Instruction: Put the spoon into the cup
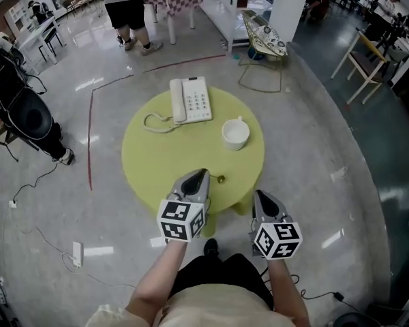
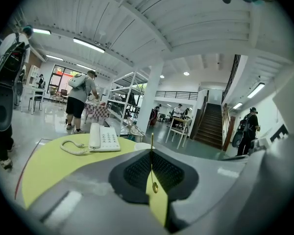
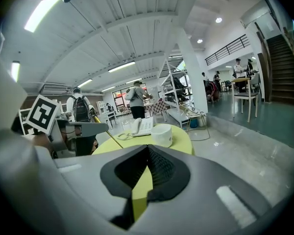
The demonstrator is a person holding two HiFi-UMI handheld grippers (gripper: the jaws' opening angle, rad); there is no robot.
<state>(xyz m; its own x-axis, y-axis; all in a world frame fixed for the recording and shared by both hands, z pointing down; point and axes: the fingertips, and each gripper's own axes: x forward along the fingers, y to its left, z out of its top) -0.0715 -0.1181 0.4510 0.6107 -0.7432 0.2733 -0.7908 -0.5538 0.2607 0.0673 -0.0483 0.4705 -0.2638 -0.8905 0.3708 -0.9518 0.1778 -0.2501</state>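
On the round yellow-green table (image 1: pixel 157 157): one white cup (image 1: pixel 236 133), one white telephone (image 1: pixel 190 99).
Near its front edge, the left gripper (image 1: pixel 199 175) is clamped on the single thin gold spoon (image 1: pixel 220 179), which is well apart from the cup. The right gripper (image 1: pixel 261 196) has its jaws pressed together with nothing between them. Glossy grey floor (image 1: pixel 313 155) carries a red line (image 1: pixel 90 135); a person (image 1: pixel 129 5) stands beyond.

Slim golden spoon (image 2: pixel 152 165), pinched in my left gripper (image 1: pixel 202 174) over the yellow table's (image 1: pixel 157 162) near edge; white cup (image 1: pixel 236 134) upright, empty, well apart.
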